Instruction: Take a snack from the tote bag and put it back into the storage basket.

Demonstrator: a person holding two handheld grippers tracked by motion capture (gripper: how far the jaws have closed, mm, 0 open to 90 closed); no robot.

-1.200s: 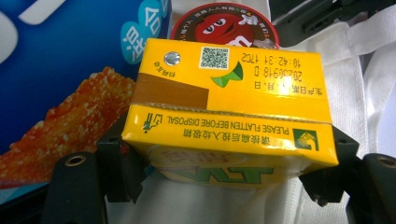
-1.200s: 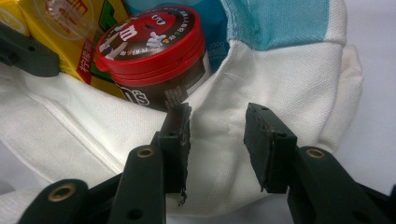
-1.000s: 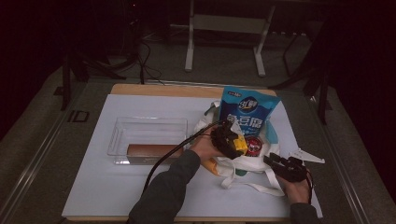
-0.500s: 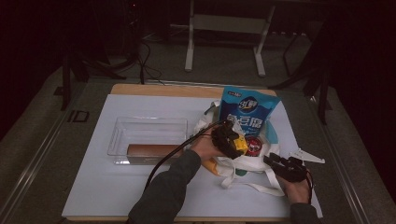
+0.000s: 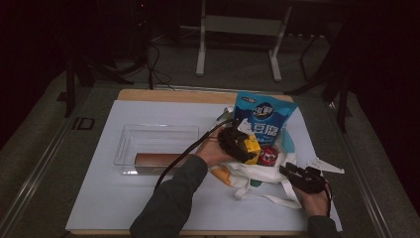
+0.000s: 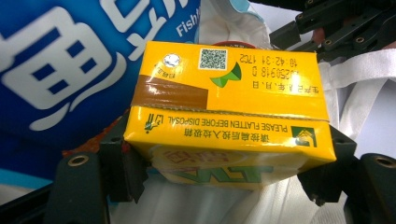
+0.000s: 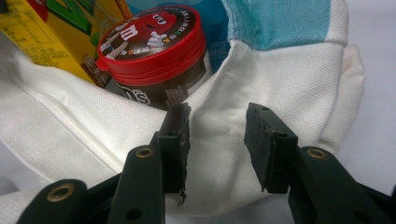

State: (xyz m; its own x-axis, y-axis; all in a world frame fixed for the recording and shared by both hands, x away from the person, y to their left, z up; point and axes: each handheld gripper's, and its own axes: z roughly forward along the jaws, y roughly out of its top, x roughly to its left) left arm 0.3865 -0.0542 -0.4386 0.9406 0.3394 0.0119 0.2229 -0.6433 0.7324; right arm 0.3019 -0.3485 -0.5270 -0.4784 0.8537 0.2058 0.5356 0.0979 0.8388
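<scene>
**Yellow carton held over the mouth of the tote bag**

High view. A yellow carton (image 5: 250, 145) is held by the left gripper (image 5: 236, 144) above the open mouth of a white tote bag (image 5: 257, 174) lying on the white table cover (image 5: 148, 208). A blue snack pouch (image 5: 262, 119) stands in the bag behind the carton, and a red-lidded candy jar (image 5: 268, 154) sits just beside the carton, on its right. The right gripper (image 5: 292, 171) is seen at the near right edge of the bag. A clear tray (image 5: 148, 136) with a brown box (image 5: 158, 159) is placed well apart, to the left. The left hand is the nearer one to the carton; the bag opening lies directly beneath and beyond it.

Left gripper view. The jaws are clamped on the carton (image 6: 224, 112) across its two narrow ends, so the long axis of the carton runs from one jaw to the other, crosswise to the gripper. The printed top face is turned upward and away, with its text upside down. The pouch (image 6: 70, 60) is seen behind, at left, and bag cloth below.

Right gripper view. The jaws stand apart, with a fold of the bag wall (image 7: 280, 84) between and behind them; whether the pads (image 7: 268, 140) press on the cloth cannot be told. The jar (image 7: 154, 56) lies just beyond the left jaw, tilted, with the carton (image 7: 56, 42) beside it.

A lowering of the carton into the gap beside the jar is judged to be the step in hand.
</scene>
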